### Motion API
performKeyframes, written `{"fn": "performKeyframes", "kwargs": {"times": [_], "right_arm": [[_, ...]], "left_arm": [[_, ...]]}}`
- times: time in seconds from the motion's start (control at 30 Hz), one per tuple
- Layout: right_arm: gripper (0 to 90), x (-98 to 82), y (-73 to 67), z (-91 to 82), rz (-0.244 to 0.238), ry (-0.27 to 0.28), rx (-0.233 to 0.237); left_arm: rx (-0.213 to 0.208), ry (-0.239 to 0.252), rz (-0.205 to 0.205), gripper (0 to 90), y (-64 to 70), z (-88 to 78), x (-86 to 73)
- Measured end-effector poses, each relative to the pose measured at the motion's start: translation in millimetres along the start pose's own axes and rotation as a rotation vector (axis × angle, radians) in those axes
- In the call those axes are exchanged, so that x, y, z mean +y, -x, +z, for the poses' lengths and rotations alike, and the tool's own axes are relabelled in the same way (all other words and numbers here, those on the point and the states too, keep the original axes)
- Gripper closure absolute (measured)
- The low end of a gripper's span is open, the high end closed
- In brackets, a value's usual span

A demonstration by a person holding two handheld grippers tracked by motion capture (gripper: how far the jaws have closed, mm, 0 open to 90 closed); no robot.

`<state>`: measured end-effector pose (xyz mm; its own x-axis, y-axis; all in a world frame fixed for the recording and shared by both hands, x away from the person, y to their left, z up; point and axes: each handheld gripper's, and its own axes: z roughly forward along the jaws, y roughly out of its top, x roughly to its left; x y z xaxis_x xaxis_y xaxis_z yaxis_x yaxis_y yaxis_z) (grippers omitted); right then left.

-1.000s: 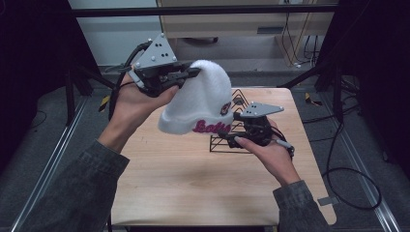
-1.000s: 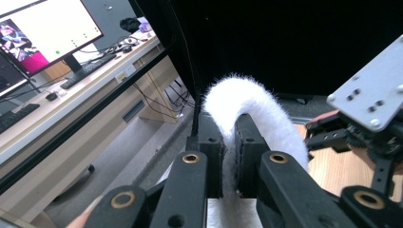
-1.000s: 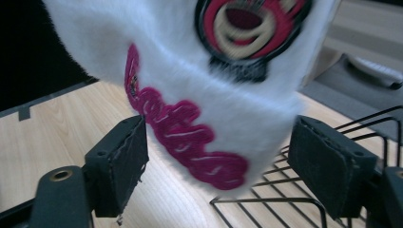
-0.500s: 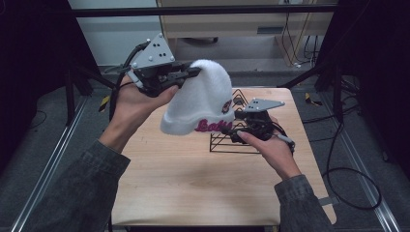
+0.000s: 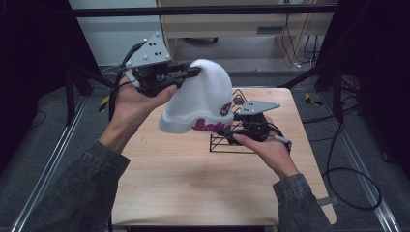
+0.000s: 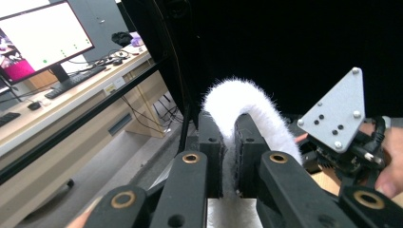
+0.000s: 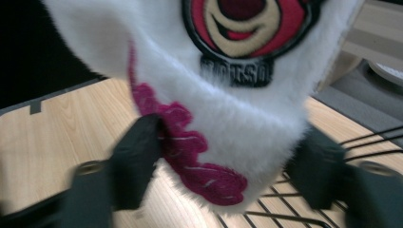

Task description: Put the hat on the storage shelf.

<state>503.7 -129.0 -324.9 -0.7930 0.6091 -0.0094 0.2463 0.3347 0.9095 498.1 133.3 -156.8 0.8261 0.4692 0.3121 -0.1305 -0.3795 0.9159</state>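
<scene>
left of the wooden table (image 5: 193,183), and raised well above it, the left gripper (image 5: 191,73) is held in the person's left hand (image 5: 138,99), its grey plate on top. its jaws are pressed nearly together on the crown of a fluffy white hat (image 5: 205,96), and the left gripper view shows a thin fold of the white fur (image 6: 247,102) pinched between the two black jaws. the hat hangs from that grip over the table's middle, its brim lower and toward the right, with magenta lettering (image 5: 205,127) along the brim (only partly readable) and a round patch (image 5: 226,108) on its side. at the brim sits the right gripper (image 5: 226,133), held in the right hand (image 5: 263,145) low over the table's right half. in the right gripper view its jaws stand wide apart on either side of the brim (image 7: 228,137), the left one touching the magenta lettering, the fur not squeezed. just behind that gripper a black wire rack (image 5: 232,145) stands on the table.
</scene>
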Motion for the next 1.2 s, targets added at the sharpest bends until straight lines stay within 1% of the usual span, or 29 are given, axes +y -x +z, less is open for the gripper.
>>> {"fn": "performKeyframes", "kwargs": {"times": [0.07,0.1,0.17,0.23,0.3,0.4,0.5,0.57,0.67,0.8,0.97,1.03,1.2], "right_arm": [[49.1,-0.3,-0.9,-0.1,-0.014,0.008,0.01],[54.4,-0.5,-1.1,-1.0,-0.023,0.007,0.009],[63.0,-0.5,-0.1,-3.5,-0.028,0.011,0.012],[67.3,0.9,2.5,-8.1,-0.037,0.015,0.004],[69.7,3.5,7.2,-13.5,-0.051,0.015,-0.016],[70.6,9.4,19.2,-23.8,-0.062,0.006,-0.055],[70.5,14.3,30.8,-33.5,-0.059,0.013,-0.098],[70.5,15.3,37.3,-38.4,-0.052,0.016,-0.121],[70.6,13.8,47.9,-44.8,-0.038,0.011,-0.152],[69.4,7.2,62.2,-49.3,-0.024,-0.007,-0.167],[69.0,-0.2,75.9,-48.6,-0.006,-0.028,-0.179],[69.0,-3.2,80.4,-46.5,0.0,-0.033,-0.18],[68.3,-8.7,86.1,-39.2,-0.001,-0.059,-0.179]], "left_arm": [[0.002,-0.002,-0.006,84.6,-0.6,2.6,-0.6],[0.005,-0.003,-0.007,84.6,-0.8,3.7,-0.6],[0.01,-0.001,-0.017,84.6,-1.4,5.9,-0.4],[0.015,0.011,-0.029,84.6,-1.6,7.0,0.2],[0.02,0.015,-0.031,84.5,-1.6,8.8,1.1],[0.038,0.011,-0.041,84.4,-3.5,16.4,3.8],[0.042,0.025,-0.069,84.4,-5.7,24.7,6.8],[0.044,0.034,-0.083,84.3,-5.8,32.7,7.5],[0.044,0.024,-0.089,84.3,-5.8,43.9,8.0],[0.035,0.01,-0.094,84.2,-4.3,59.9,8.1],[0.032,-0.011,-0.089,84.2,-3.1,77.1,3.1],[0.03,-0.014,-0.095,84.2,-3.9,81.4,0.6],[0.024,-0.03,-0.112,84.2,-6.1,89.9,-7.8]]}}
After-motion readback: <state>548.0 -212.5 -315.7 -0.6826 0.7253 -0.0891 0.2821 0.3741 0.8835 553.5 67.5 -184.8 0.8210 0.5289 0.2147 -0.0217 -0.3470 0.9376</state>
